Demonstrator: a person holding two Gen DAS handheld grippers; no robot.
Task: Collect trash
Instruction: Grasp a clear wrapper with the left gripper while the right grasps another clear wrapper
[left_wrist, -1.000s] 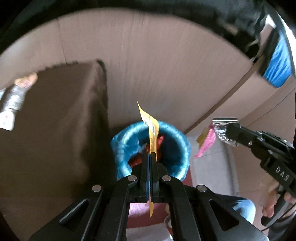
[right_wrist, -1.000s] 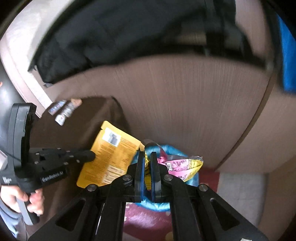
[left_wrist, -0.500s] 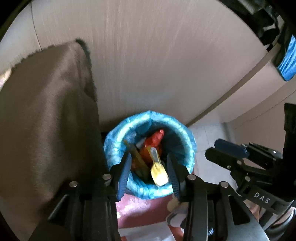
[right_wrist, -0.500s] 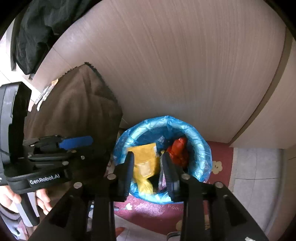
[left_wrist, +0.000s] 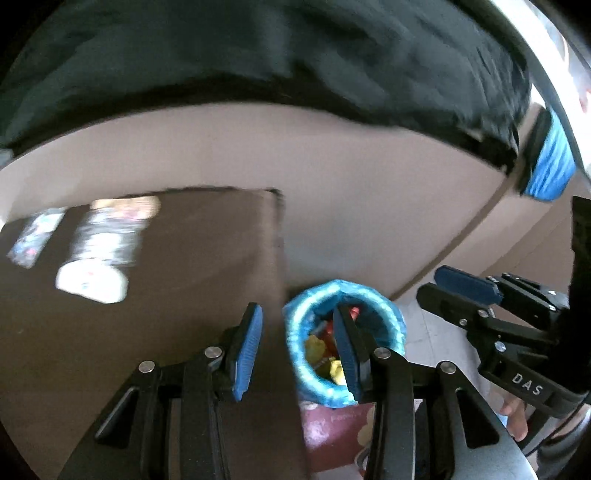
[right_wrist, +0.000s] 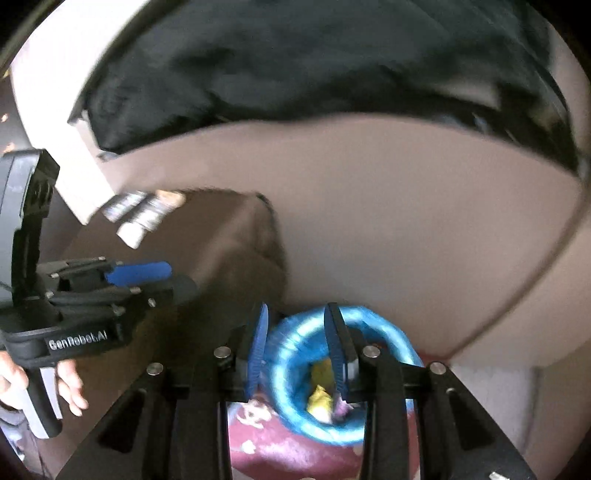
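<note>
A bin with a blue liner stands on the floor beside the brown-clothed table; yellow and red wrappers lie inside it. It also shows in the right wrist view. My left gripper is open and empty, above the table's corner and the bin. My right gripper is open and empty above the bin; it also shows in the left wrist view. Silver and white wrappers lie blurred on the table's far left, and show in the right wrist view.
A tan wall panel rises behind the bin. A black garment hangs above it. A maroon mat lies under the bin. A blue object hangs at the upper right.
Both grippers opened and dropped their wrappers into the bin, the yellow packet and the pink-yellow one. Since then both have lifted and tilted up; the table top and its wrappers have come into view.
</note>
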